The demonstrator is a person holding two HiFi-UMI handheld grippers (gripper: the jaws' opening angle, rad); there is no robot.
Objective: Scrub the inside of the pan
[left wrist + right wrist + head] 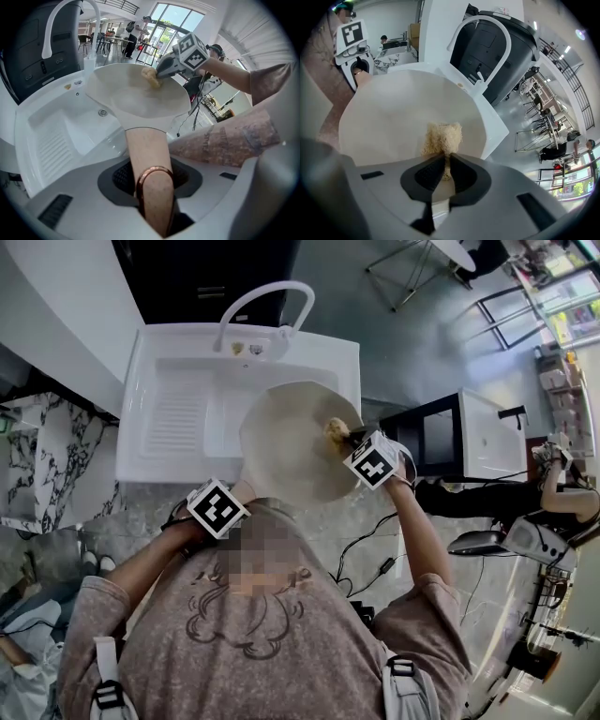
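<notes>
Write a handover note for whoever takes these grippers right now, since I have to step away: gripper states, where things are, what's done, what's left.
Left gripper: shut on the pan handle, holding the pan over the sink.
Right gripper: shut on the scrub pad, which is pressed to the pan's inside near the rim on that gripper's side.
Done: both grips set, pad in contact. How much is scrubbed cannot be told.
Left: probably work the pad across the rest of the inside.
</notes>
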